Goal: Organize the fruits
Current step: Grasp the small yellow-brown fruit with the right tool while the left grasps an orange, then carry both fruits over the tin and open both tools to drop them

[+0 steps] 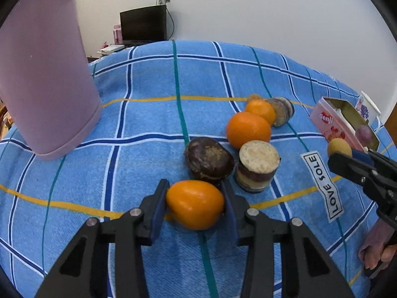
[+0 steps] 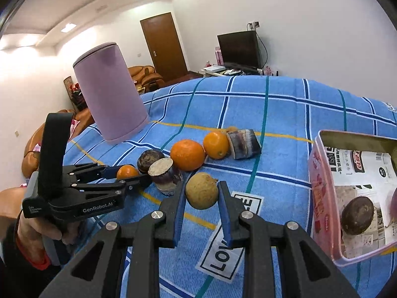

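small orange oval fruit [image 1: 194, 204] lies on its side, clamped between the left gripper [image 1: 196, 206] fingers; yellow-brown round fruit [image 2: 202, 190] sits pinched in the right gripper [image 2: 201, 198]; two oranges [image 1: 248, 129] [image 1: 261, 110], a dark purple fruit [image 1: 209, 159] and two cut cane sections [image 1: 257, 166] [image 1: 281, 110] form a diagonal row; one dark fruit [image 2: 357, 215] rests inside the pink tin [image 2: 320, 186].

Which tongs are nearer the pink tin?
Right. The right tongs, shut on a yellowish fruit, are just beside the pink tin; the left tongs are farther off, past the fruit row.
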The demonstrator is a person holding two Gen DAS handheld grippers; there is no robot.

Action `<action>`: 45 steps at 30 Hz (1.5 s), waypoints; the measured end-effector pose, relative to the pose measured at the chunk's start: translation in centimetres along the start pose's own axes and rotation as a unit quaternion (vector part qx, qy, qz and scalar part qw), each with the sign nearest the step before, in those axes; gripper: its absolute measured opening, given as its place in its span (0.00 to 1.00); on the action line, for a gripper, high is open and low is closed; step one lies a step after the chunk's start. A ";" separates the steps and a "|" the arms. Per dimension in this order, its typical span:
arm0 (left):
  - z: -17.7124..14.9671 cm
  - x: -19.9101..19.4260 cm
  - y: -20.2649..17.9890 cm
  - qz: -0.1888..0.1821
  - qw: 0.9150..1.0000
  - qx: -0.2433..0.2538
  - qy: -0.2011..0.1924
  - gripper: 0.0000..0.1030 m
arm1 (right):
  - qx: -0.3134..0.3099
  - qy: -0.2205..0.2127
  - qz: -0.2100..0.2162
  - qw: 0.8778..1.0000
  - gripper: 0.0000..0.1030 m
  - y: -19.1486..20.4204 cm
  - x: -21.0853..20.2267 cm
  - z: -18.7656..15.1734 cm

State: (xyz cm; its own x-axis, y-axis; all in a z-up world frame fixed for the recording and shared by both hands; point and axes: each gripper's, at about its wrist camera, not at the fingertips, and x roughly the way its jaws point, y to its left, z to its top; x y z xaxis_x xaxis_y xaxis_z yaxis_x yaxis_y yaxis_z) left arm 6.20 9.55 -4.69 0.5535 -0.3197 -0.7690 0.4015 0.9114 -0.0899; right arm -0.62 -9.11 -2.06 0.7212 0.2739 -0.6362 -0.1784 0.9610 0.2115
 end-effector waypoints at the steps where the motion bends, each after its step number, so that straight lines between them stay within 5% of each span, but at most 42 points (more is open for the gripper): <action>1: 0.0 -0.2 0.2 0.000 1.000 -0.005 -0.005 0.42 | -0.002 -0.004 -0.001 1.000 0.27 0.0 -0.1 0.0; 13: 0.7 -4.0 -0.1 0.025 0.988 -0.040 -0.149 0.42 | -0.007 -0.063 0.003 0.998 0.26 -1.3 -2.4 1.3; 29: 2.8 -4.1 -9.3 -0.004 0.988 0.005 -0.157 0.42 | 0.003 -0.090 -0.046 0.995 0.27 -6.7 -5.1 1.8; 45: 5.9 -2.1 -19.2 -0.051 0.984 0.037 -0.165 0.42 | 0.059 -0.117 -0.134 0.982 0.26 -16.7 -8.9 2.1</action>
State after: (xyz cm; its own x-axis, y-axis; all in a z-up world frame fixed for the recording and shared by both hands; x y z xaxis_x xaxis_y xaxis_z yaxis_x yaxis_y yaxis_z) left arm 1.67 -8.83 2.40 0.7091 -0.4868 -0.5101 0.5131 0.8524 -0.1003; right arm -2.67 -27.70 1.67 0.8685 -0.0181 -0.4953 0.1079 0.9823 0.1533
